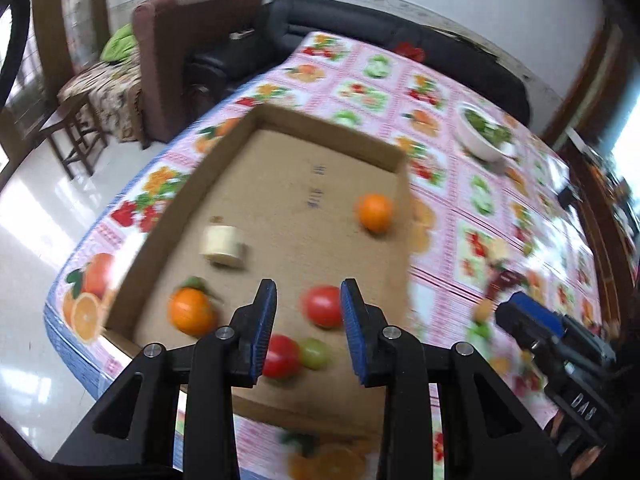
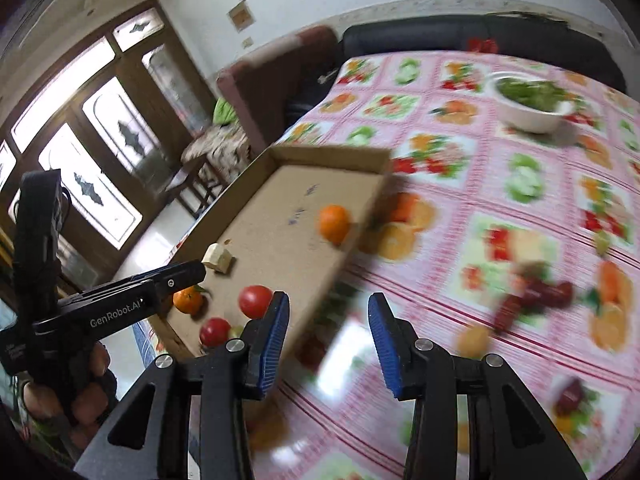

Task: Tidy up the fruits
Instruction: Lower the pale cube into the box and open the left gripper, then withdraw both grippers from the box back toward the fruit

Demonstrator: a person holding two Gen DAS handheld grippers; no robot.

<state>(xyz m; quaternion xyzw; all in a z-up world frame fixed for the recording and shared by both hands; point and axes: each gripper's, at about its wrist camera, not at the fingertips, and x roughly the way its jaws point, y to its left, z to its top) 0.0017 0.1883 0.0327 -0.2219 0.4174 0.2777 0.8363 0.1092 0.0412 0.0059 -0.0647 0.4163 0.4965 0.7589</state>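
Fruits sit in the shallow cardboard tray (image 1: 224,184) on my worktop (image 1: 460,240). Leafy orange (image 1: 190,311) lies near the tray's left wall; pale cut chunk (image 1: 223,246) further in. Red tomato (image 1: 280,356) touches green fruit (image 1: 315,354) near the front edge. My left gripper (image 1: 309,326) hangs above them, jaws apart, nothing held; a second tomato (image 1: 323,306) shows between its fingers. Second orange (image 1: 375,213) rests close to the right wall; bare cardboard around it. My right gripper (image 2: 329,346), agape and empty, is over the tablecloth just off the tray's right edge. White bowl (image 2: 532,106) stands well apart.
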